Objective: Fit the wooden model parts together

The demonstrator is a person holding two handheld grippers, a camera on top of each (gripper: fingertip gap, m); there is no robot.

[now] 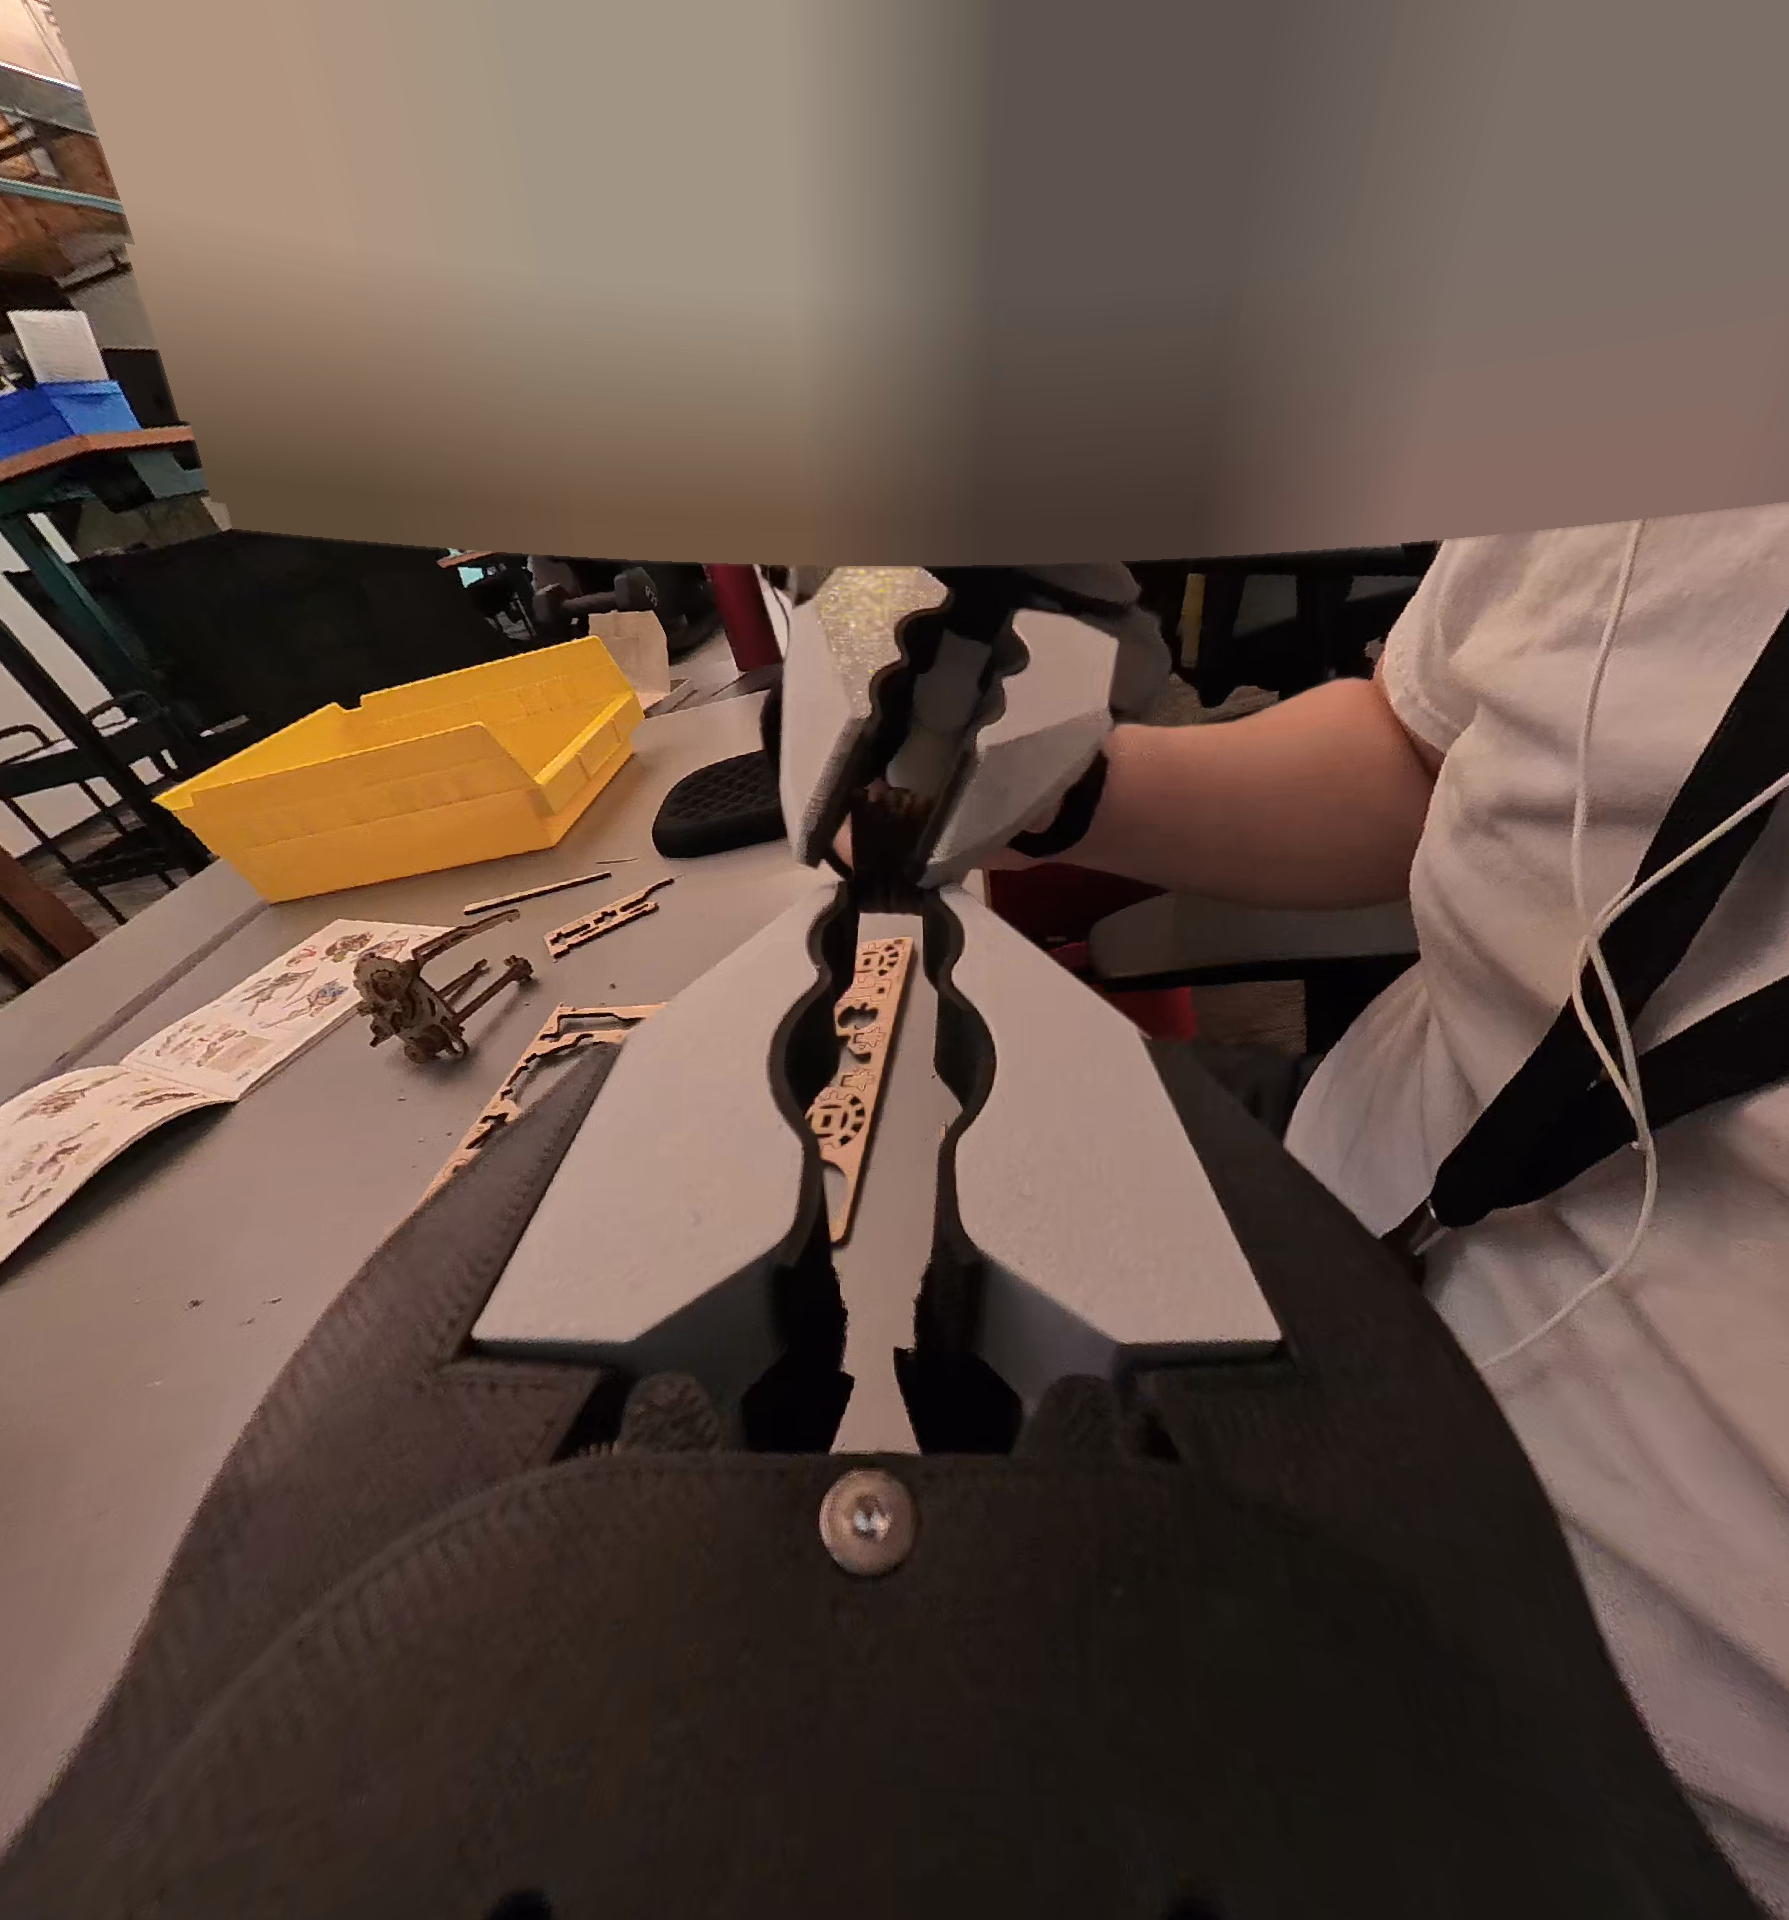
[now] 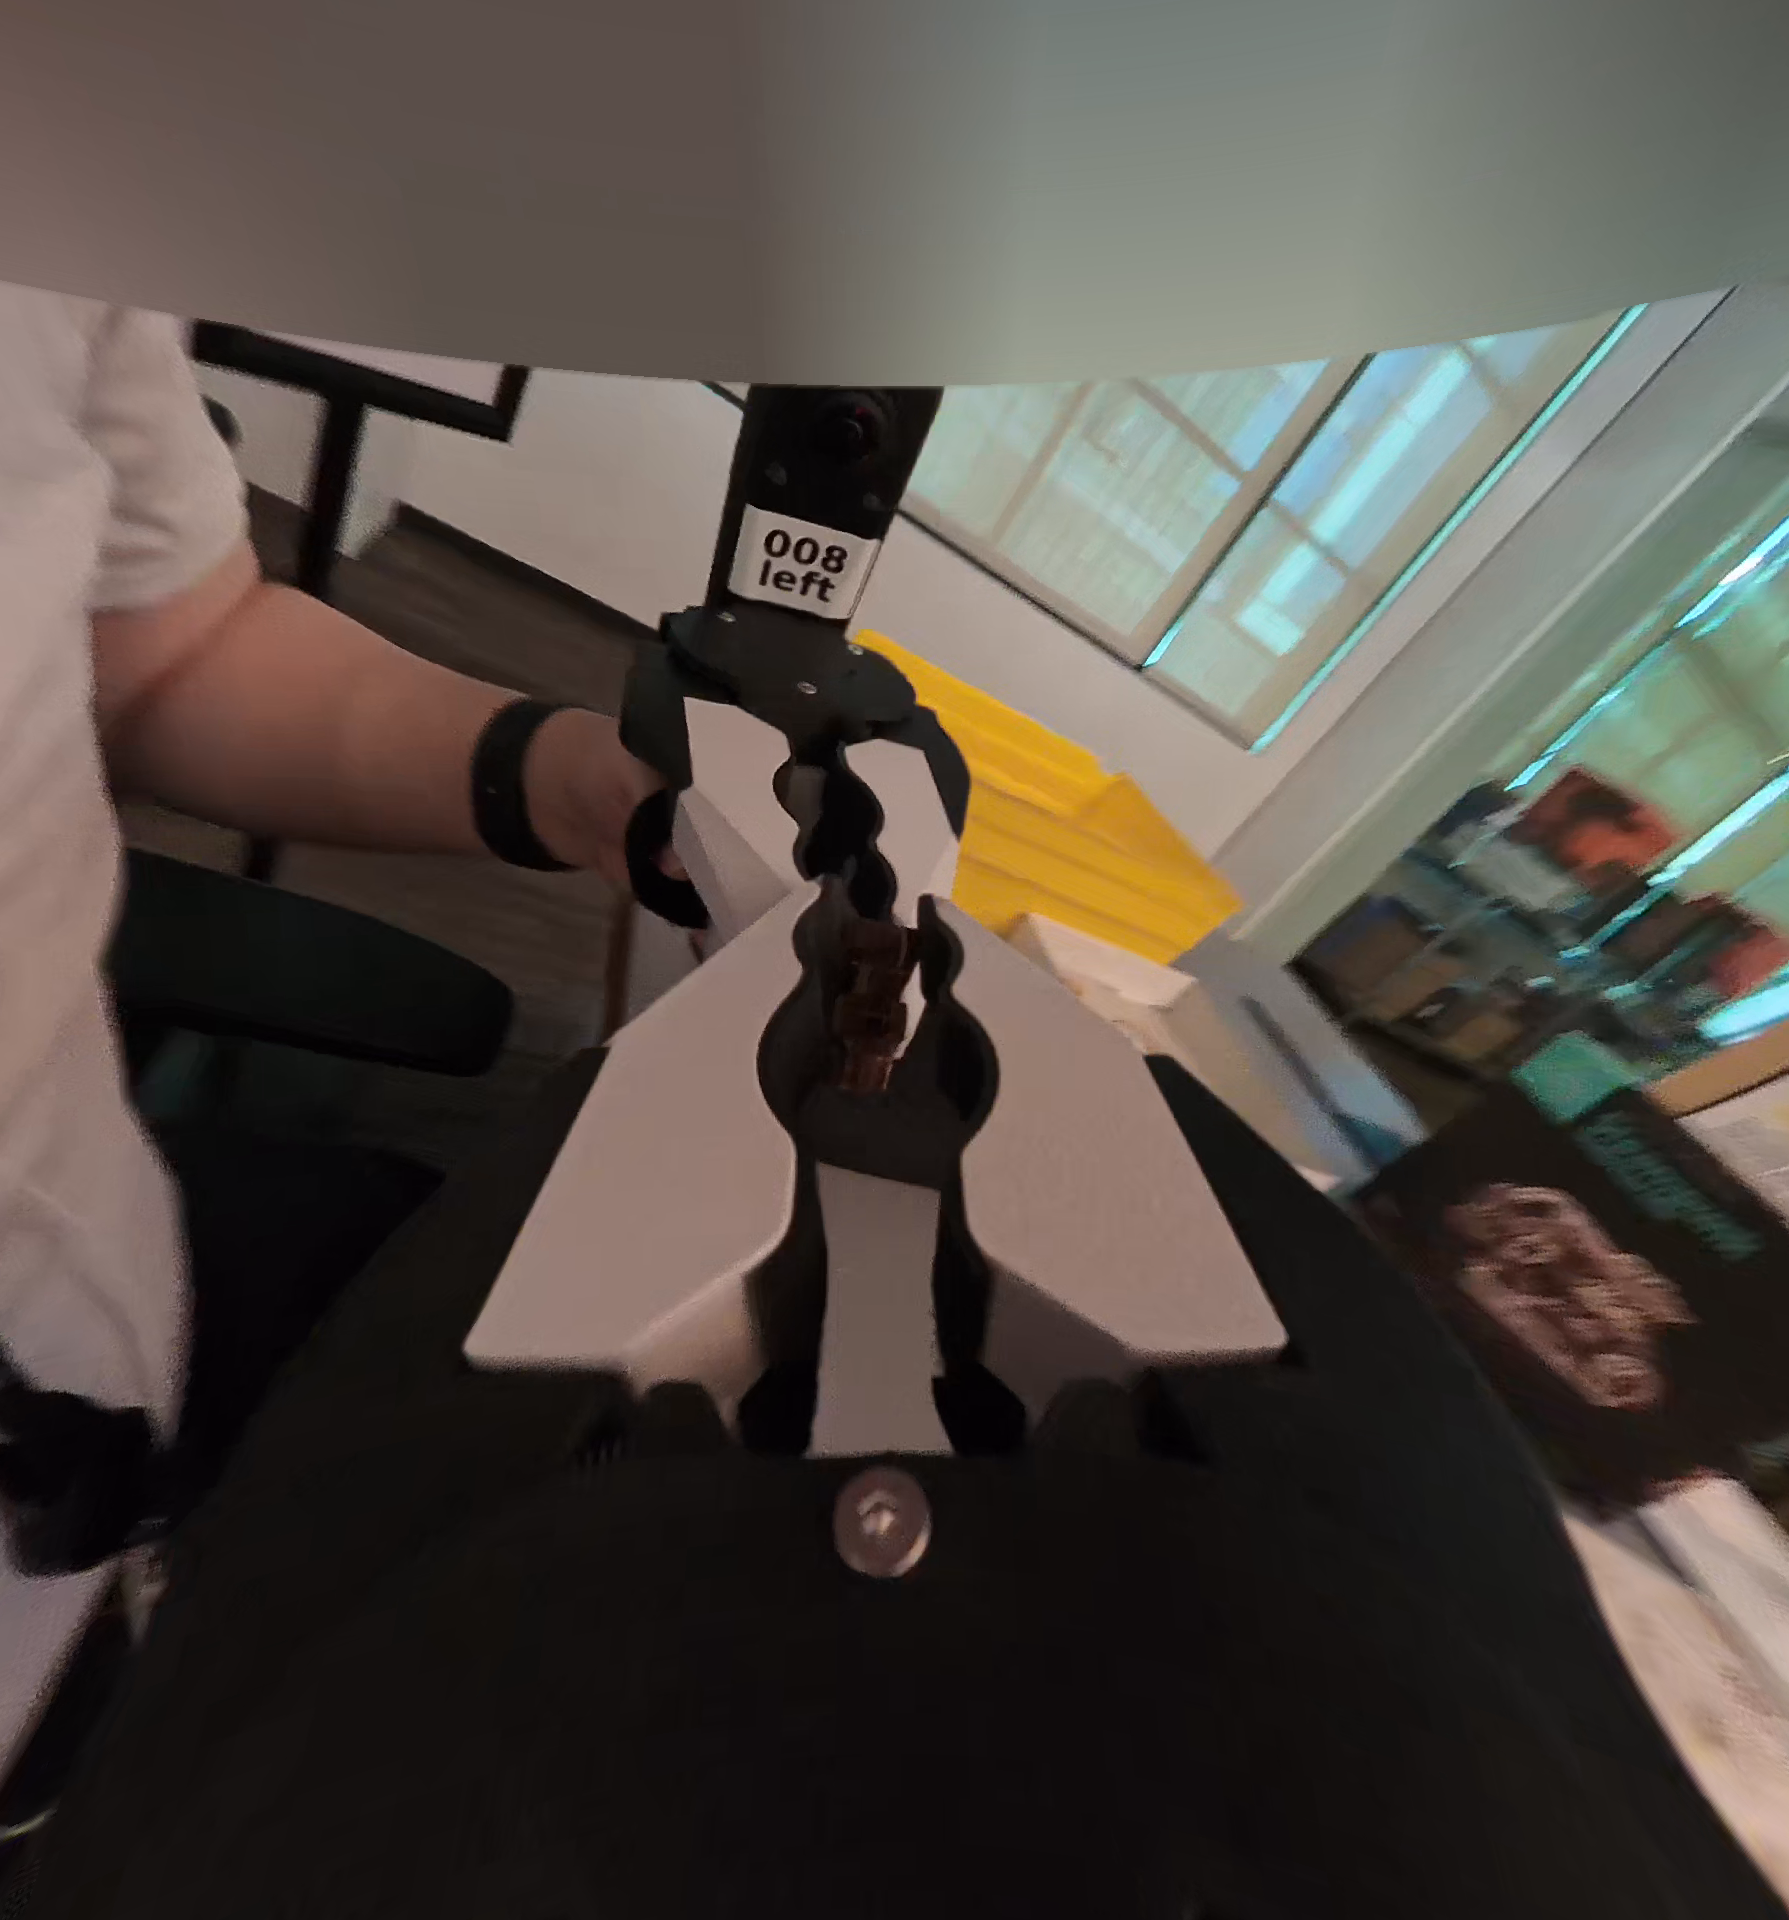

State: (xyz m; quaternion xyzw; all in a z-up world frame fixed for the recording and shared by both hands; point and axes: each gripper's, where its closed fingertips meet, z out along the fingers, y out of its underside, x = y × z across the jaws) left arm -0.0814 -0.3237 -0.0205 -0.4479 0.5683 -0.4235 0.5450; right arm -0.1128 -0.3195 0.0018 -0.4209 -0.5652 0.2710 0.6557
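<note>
A small dark brown wooden part (image 2: pixel 874 1003) is held in the air between my two grippers, which meet tip to tip above the grey table (image 1: pixel 246 1299). My right gripper (image 2: pixel 874 912) is shut on it, with the part lying between its fingers. My left gripper (image 1: pixel 885 896) is shut on the part's (image 1: pixel 882 821) far end. The left gripper (image 2: pixel 862 891) faces me in the right wrist view, and the right gripper (image 1: pixel 874 857) faces me in the left wrist view. A partly built wooden model (image 1: pixel 422 997) stands on the table to the left.
A cut-out wooden sheet strip (image 1: pixel 869 1039) lies under the left gripper, with other sheet scraps (image 1: pixel 599 920) nearby. An open instruction booklet (image 1: pixel 142 1070) lies at left. A yellow bin (image 1: pixel 402 769) stands behind it. A person in a white shirt (image 1: pixel 1648 1039) sits at right.
</note>
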